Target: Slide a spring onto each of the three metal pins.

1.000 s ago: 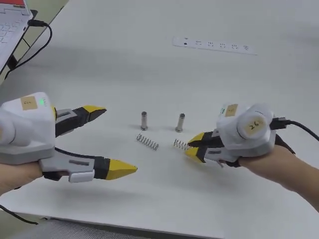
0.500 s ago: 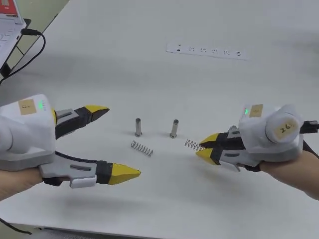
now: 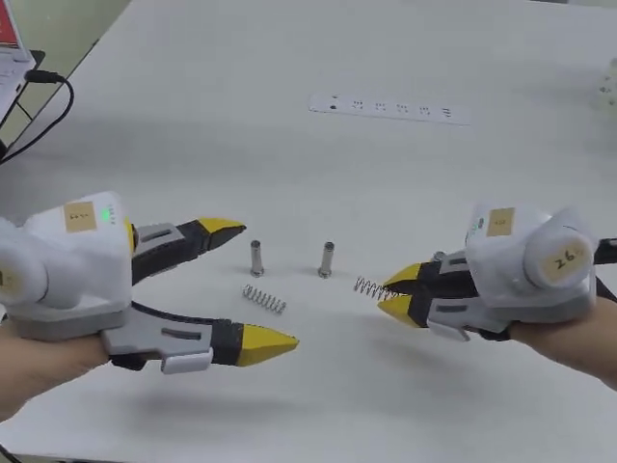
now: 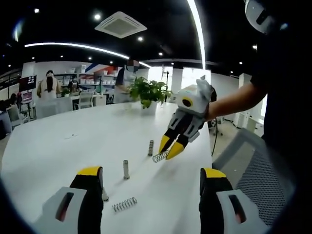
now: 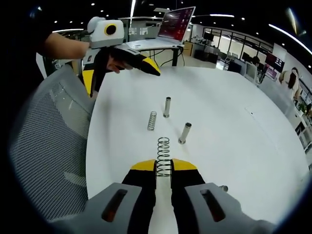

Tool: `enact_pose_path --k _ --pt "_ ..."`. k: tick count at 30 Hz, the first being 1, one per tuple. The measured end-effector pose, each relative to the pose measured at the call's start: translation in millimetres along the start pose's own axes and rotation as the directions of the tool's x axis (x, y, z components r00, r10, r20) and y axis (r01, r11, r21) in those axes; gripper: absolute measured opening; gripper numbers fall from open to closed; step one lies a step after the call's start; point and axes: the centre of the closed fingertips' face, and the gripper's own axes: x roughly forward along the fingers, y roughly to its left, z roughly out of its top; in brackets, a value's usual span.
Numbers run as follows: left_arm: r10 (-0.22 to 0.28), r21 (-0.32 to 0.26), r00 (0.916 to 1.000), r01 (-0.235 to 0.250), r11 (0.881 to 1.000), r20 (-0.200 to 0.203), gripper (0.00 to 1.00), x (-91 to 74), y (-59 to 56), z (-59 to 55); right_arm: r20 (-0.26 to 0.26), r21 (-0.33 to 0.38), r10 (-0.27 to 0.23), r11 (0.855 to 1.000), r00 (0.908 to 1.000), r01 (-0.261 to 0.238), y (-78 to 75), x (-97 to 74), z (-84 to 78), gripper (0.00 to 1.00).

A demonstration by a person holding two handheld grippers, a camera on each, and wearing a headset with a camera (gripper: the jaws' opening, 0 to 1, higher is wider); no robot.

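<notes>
Holding thin coiled steel spring (image 5: 163,148) by tail in right claw (image 5: 164,165), free end ahead of tips. Best to tip upright, centre bore over short upright steel pin (image 5: 185,132) just beyond, lower straight. Wide and empty at left claw (image 3: 262,283).

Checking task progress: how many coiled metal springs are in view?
2. One coiled metal spring lies loose on the white table beside an upright metal pin; the other spring is clamped in the right gripper. Others may be hidden.

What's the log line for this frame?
right gripper: shut on spring | left gripper: open | loose spring: on table | pins: bare
</notes>
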Motion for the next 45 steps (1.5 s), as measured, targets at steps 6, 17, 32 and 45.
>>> enact_pose_path --k 6,17,32,45 --pt "-0.065 0.0 0.997 0.065 0.998 -0.042 0.7 16.5 -9.9 -9.1 0.011 -0.031 0.017 0.999 0.9998 -0.017 6.3 0.2 9.9 0.08" --pt "-0.156 -0.004 0.9845 0.156 0.988 -0.08 0.57 45.1 -20.6 -14.0 0.034 -0.116 0.074 0.991 0.9967 -0.07 20.7 -2.5 22.5 0.08" --pt "-0.211 -0.03 0.9757 0.21 0.977 -0.058 0.31 59.5 -27.2 -9.1 0.028 -0.159 0.107 0.982 0.9939 -0.102 25.9 -3.5 24.2 0.08" --pt "-0.23 -0.039 0.972 0.228 0.973 -0.049 0.16 60.0 -31.6 -9.9 0.041 -0.198 0.142 0.971 0.989 -0.131 32.9 -5.6 30.6 0.08"
